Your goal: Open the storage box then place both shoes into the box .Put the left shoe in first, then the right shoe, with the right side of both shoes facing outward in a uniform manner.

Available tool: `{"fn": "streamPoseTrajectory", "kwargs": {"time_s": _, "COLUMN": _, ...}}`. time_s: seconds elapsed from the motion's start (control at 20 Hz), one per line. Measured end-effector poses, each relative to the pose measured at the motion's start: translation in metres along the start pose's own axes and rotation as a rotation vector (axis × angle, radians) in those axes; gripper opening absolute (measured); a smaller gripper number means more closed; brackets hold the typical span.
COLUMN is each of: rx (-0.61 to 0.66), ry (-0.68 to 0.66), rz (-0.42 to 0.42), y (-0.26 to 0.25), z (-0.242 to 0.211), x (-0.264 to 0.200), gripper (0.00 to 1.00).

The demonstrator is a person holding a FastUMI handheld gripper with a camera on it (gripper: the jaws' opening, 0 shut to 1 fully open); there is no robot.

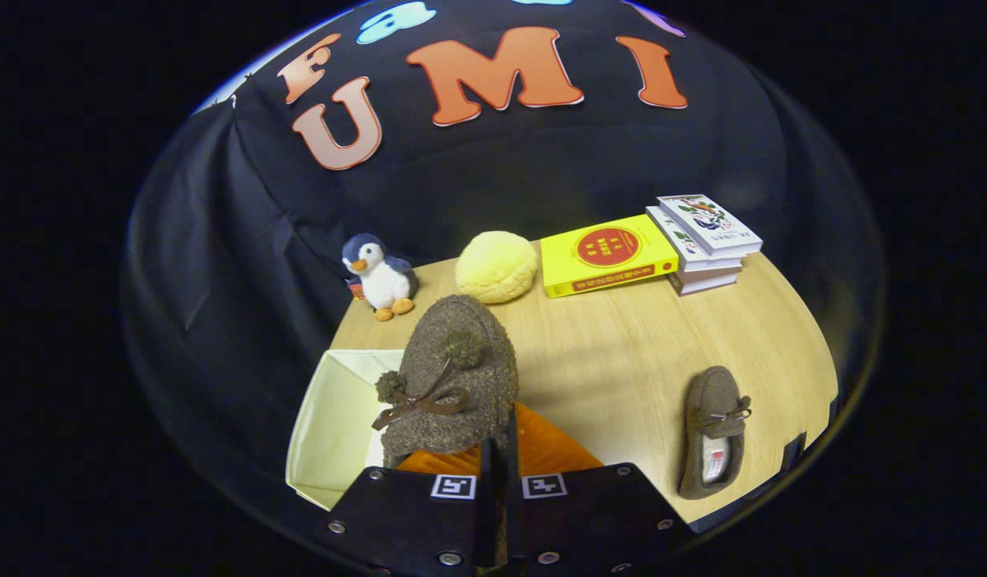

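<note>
Your claw is pinching 1 brown shoe above the open storage box; the other shoe is lying right of it on the tabletop.

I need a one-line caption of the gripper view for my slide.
Claw shut on a brown shoe above the open storage box; second shoe lies on the table.

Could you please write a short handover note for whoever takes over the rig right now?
Gripper: shut on held shoe, lifted, toe pointing away, partly over the box.
Box: open, beside the gripper, cream inside; orange lid under the fingers.
Second shoe: lies on the table, on the other side.
Done: box opened, first shoe picked up.
Left: lower it into the box, then fetch the second shoe.
</note>
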State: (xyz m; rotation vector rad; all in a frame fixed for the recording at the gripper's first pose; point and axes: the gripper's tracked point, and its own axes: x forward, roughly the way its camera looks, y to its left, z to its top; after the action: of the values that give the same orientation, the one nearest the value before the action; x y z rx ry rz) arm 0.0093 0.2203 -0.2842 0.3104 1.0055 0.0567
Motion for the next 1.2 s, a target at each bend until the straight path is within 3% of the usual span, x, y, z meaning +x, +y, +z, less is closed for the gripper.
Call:
{"fn": "streamPoseTrajectory", "kwargs": {"time_s": 0.15, "rx": -0.016, "ry": 0.012, "rz": 0.064, "y": 0.056, "z": -0.001, "x": 0.005, "gripper": 0.07}}
{"fn": "streamPoseTrajectory", "kwargs": {"time_s": 0.4, "rx": -0.048, "ry": 0.089, "rz": 0.075, "y": 0.111, "z": -0.036, "x": 0.039, "gripper": 0.07}}
{"fn": "streamPoseTrajectory", "kwargs": {"time_s": 0.8, "rx": -0.025, "ry": 0.241, "rz": -0.003, "y": 0.127, "z": -0.100, "x": 0.082, "gripper": 0.07}}
{"fn": "streamPoseTrajectory", "kwargs": {"time_s": 1.2, "rx": 0.009, "ry": 0.316, "rz": -0.036, "y": 0.135, "z": -0.132, "x": 0.110, "gripper": 0.07}}
